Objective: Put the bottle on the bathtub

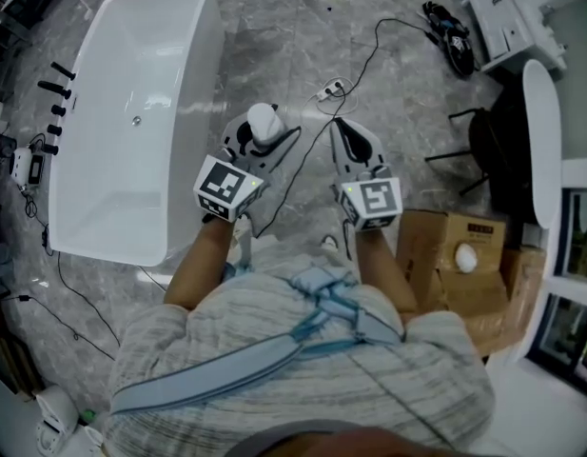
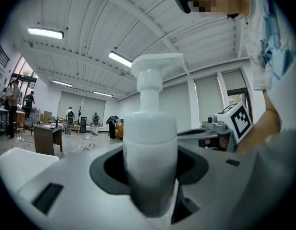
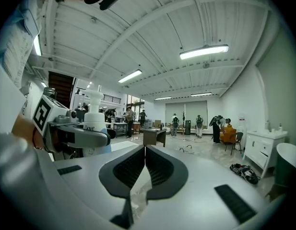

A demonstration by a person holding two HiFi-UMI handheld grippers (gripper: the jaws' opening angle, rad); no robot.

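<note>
Grey left gripper (image 2: 150, 186): the jaws stand wide and are clamped on the body of a white pump bottle (image 2: 150, 143). The bottle sits upright between them, with its pump head on top and its nozzle pointing to the right in the left gripper view.

Right gripper (image 3: 145, 169): the jaws are fully together with the ribbed pads meeting, and nothing is between them.

In the head view the two grippers are side by side and apart, in front of the person's striped shirt (image 1: 303, 369).

Location of the task item: the bottle is held in the left gripper over the grey marble floor (image 1: 303, 36). It is near the right rim of the white bathtub (image 1: 209, 36) and does not touch it. The bathtub lies to the left of both grippers.

Surroundings:
- Black fittings (image 1: 57, 89) stand along the bathtub's left side.
- A black cable (image 1: 369, 55) runs across the floor ahead of the grippers.
- An open cardboard box (image 1: 455, 236) sits to the person's right, with a white round object (image 1: 465, 258) inside it.
- A black chair (image 1: 483, 146) stands beyond the box.
</note>
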